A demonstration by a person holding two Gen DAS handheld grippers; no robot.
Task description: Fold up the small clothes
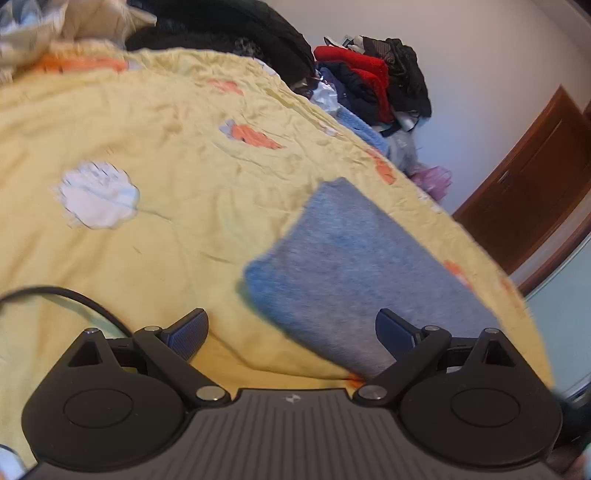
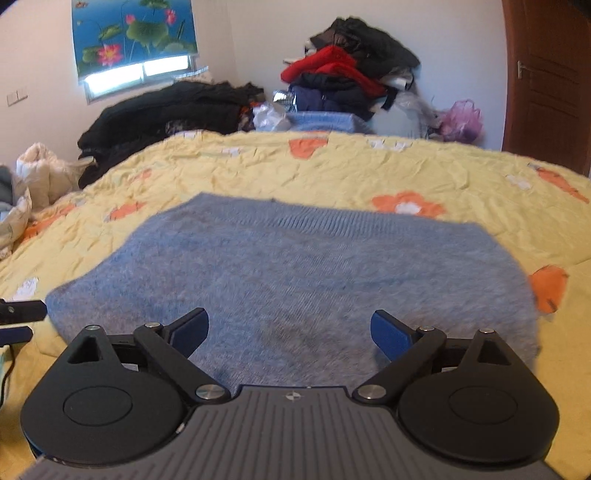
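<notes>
Folded blue-grey knit sweater (image 2: pixel 295 280) lies flat on yellow bedspread (image 2: pixel 332 173)

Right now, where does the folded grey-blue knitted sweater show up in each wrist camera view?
Left wrist: folded grey-blue knitted sweater lower right, ahead of the right finger.
Right wrist: sweater centre, spanning both fingers.
Shared landmark: red garment on the clothes pile beyond the yellow flowered bedspread.

White walls (image 2: pixel 251 44), a bright window (image 2: pixel 136 72) under a lotus blind (image 2: pixel 133 33) — brown wooden door (image 2: pixel 546 81) at right
</notes>
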